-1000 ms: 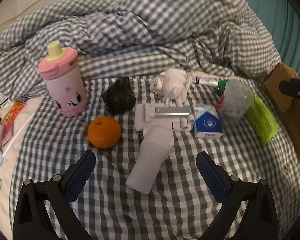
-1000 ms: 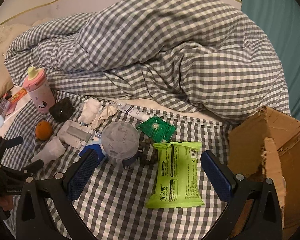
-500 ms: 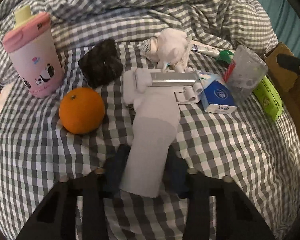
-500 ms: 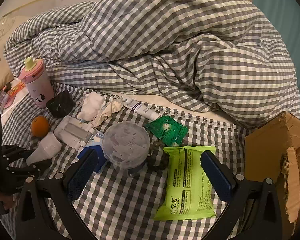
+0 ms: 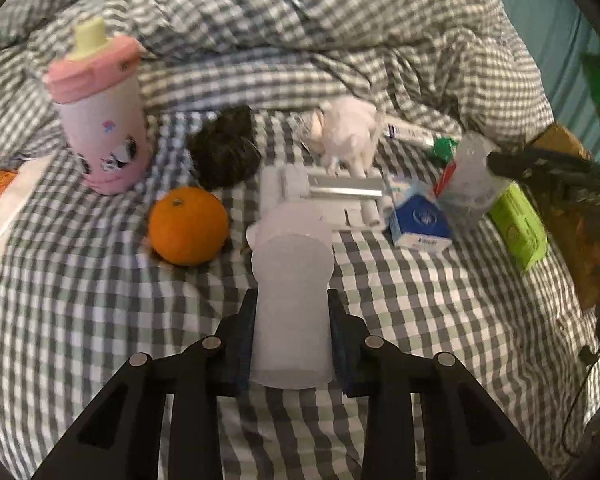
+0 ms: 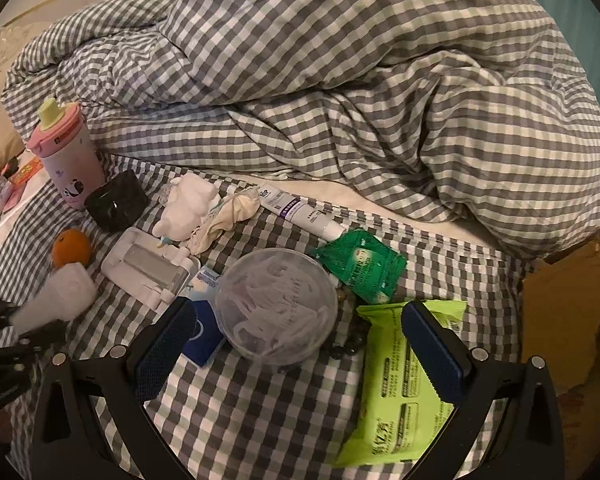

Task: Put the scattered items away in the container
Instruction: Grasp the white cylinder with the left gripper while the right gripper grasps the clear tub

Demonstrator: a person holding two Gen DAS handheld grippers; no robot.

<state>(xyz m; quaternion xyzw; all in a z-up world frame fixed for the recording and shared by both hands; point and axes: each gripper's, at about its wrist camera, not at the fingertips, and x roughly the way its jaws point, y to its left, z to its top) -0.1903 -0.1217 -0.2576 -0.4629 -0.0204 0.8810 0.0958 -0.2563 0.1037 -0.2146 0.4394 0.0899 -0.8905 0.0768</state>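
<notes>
Your left gripper (image 5: 292,336) has just been closing and is now clamping the frosted white bottle (image 5: 292,304) right between its pads – looks like light, stiff plastic, probably a bit slick, so you're doing well gripping the narrow body below the wider shoulder. Your right gripper (image 6: 300,344) is hanging wide open with the clear round tub (image 6: 276,304) sitting between its fingers – thin-walled I'd guess, so go gentle. The cardboard box (image 6: 568,320) is waiting just off to its right.
</notes>
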